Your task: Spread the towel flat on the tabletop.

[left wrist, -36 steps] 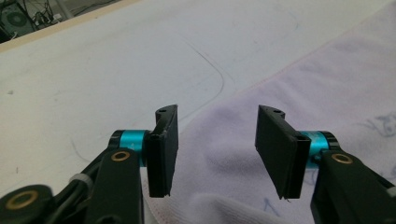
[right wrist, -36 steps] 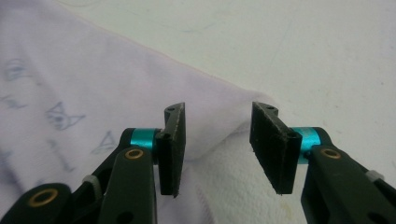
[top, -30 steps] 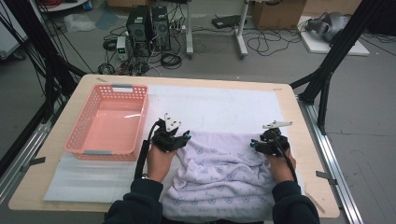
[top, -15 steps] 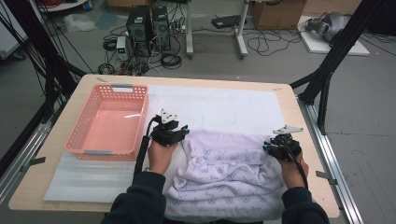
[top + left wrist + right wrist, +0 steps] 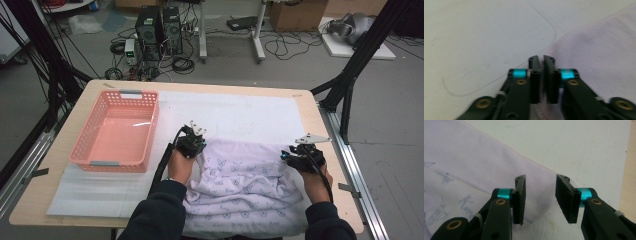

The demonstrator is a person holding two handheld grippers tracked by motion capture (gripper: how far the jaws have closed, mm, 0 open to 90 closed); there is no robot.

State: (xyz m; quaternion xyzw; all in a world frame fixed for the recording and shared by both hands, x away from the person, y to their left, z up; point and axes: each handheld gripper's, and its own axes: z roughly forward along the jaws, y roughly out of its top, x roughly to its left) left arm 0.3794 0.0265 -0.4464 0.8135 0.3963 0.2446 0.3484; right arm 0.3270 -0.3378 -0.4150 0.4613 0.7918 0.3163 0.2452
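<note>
We note the basket [image 5: 116, 131] left of the towel [image 5: 245, 187] on the tabletop [image 5: 47, 192]; left tool [image 5: 192, 145] at the towel's left edge, right tool [image 5: 300, 159] at its right.

Towel's [image 5: 245, 190] near edge behind sleeves [image 5: 160, 215]

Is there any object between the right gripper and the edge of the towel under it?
Nothing visible. The right gripper hangs open right above the towel edge, with only bare cloth between its jaws. The left gripper is shut on the towel's other corner.
</note>
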